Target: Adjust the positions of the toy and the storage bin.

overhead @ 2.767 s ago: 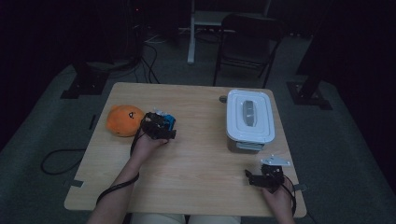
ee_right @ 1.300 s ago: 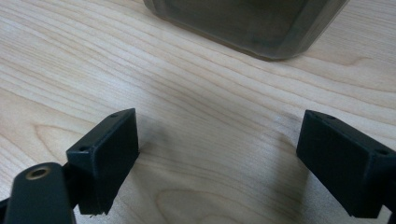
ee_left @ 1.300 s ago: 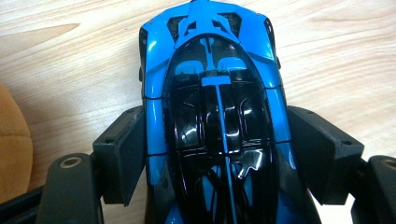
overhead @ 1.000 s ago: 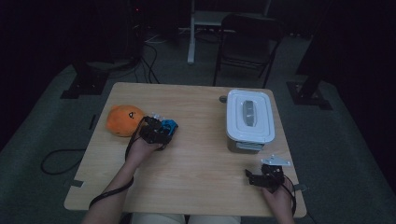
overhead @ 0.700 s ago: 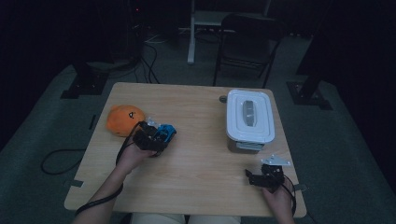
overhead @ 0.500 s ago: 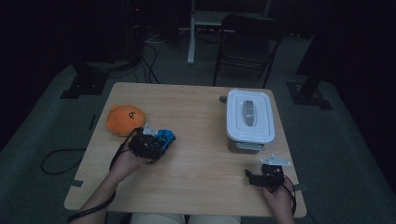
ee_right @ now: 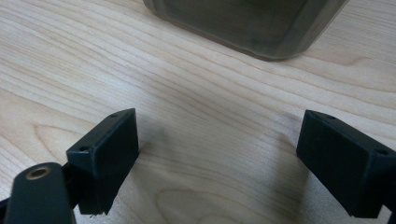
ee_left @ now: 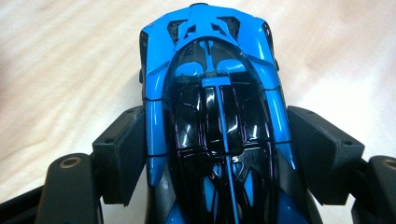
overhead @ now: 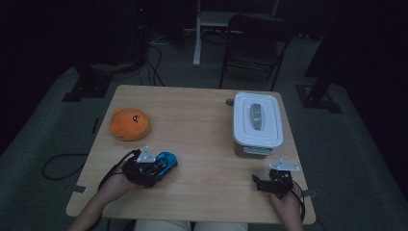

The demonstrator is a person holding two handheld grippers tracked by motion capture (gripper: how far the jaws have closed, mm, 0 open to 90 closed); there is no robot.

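Dim room, wooden desk [overhead: 202, 125]. Left gripper [overhead: 153, 169] near front-left corner, level, clamping blue toy car [ee_left: 212, 116]. Right gripper [overhead: 262, 184] near front-right corner, jaws spread, nothing between.

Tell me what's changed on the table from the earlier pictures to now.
The left gripper, shut on the blue toy car, has carried it away from the orange plush toward the person's edge of the table. The right gripper, open, the plush and the white lidded container stayed put.

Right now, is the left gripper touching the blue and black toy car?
Touching. In the left gripper view, both black pads of the left gripper press against the sides of the blue and black toy car.
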